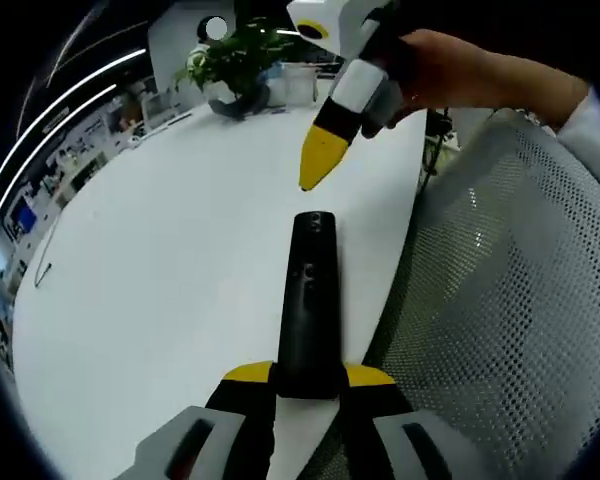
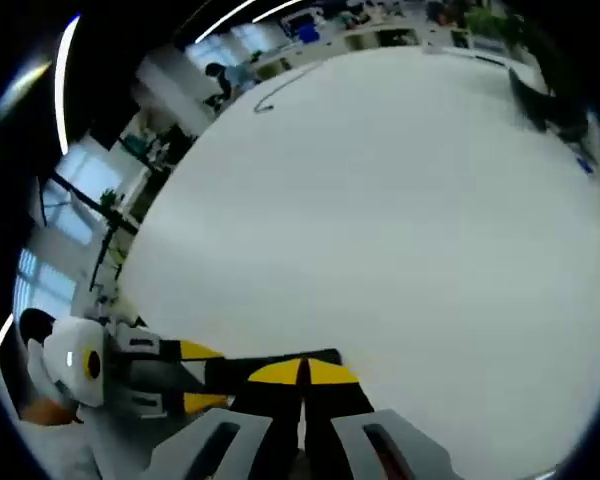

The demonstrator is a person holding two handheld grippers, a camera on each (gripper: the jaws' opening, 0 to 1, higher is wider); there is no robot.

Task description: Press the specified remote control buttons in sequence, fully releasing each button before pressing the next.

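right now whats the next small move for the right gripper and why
Probably lower the right gripper onto the remote control. Its jaws are shut into a point that hovers above the remote's far end, apart from it, while the left gripper clamps the near end over the white table.

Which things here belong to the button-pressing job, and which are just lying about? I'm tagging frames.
Job:
- remote control, clamped in left tongs
- right tongs, shut, hovering above it

Lying about:
- potted plant
- mesh chair
- cable on white table
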